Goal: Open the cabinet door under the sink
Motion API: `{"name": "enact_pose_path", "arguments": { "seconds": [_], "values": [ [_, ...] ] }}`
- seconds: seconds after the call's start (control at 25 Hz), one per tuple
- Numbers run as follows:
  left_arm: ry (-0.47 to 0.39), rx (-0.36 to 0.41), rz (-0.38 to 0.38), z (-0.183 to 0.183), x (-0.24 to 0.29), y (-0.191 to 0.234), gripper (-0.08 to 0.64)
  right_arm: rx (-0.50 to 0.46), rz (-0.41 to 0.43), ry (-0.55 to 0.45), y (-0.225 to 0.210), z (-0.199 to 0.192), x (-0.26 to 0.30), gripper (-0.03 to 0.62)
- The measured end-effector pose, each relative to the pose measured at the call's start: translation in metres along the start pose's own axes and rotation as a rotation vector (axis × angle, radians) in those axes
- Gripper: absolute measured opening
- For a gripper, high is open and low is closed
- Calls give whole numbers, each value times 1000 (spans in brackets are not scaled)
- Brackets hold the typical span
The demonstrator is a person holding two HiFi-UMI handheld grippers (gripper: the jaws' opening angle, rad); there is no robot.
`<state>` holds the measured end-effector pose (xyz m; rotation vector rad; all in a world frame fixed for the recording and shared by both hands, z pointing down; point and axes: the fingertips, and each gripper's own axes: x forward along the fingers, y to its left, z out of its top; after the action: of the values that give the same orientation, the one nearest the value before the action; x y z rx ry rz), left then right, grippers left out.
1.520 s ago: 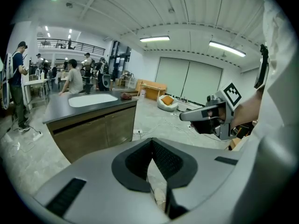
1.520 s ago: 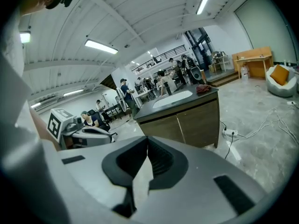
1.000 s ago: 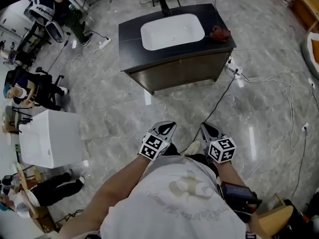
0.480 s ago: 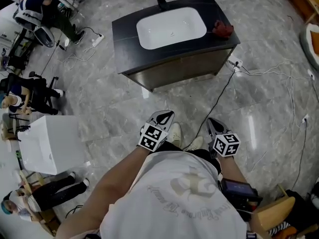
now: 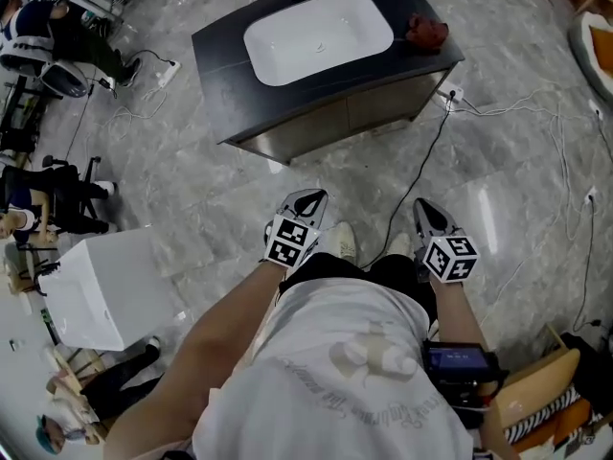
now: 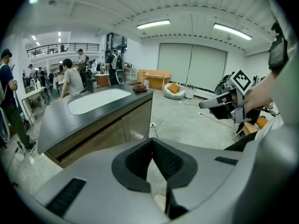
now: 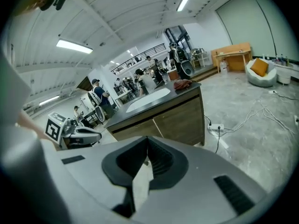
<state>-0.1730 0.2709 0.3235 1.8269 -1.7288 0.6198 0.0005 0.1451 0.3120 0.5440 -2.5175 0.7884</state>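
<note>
The sink cabinet stands ahead on the floor, with a black top, a white basin point(image 5: 318, 36) and two wooden doors point(image 5: 335, 123), both closed. The doors point(image 6: 117, 132) show below the top in the left gripper view, and the doors point(image 7: 177, 120) also face the right gripper view. My left gripper point(image 5: 311, 197) is shut and empty, some way short of the cabinet front. My right gripper point(image 5: 424, 207) hangs beside it, jaws together, holding nothing. In its own view the left gripper point(image 6: 152, 142) points at the cabinet's near corner, and the right gripper point(image 7: 148, 142) points at its front.
A red cloth point(image 5: 426, 33) lies on the countertop's right end. A power strip point(image 5: 450, 94) and cables trail over the floor right of the cabinet; one black cable point(image 5: 421, 185) runs between the grippers. A white box point(image 5: 105, 286) stands at left. People sit at far left.
The person has stepped toward the cabinet, so it looks nearer and larger. Both grippers have moved forward with the body and stayed shut.
</note>
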Motion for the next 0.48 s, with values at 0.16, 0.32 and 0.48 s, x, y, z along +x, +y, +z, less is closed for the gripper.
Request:
{"name": "enact_pose_path", "arguments": {
  "seconds": [0.16,0.32,0.48],
  "values": [
    [40,-52,5,1,43,-2,9,33,27,29,-30,-9,21,15],
    [74,-63,9,-1,59,-16,9,47,93,82,-31,-20,35,15],
    [108,-31,13,-9,64,-26,9,-5,172,119,-23,-16,47,15]
  ]
}}
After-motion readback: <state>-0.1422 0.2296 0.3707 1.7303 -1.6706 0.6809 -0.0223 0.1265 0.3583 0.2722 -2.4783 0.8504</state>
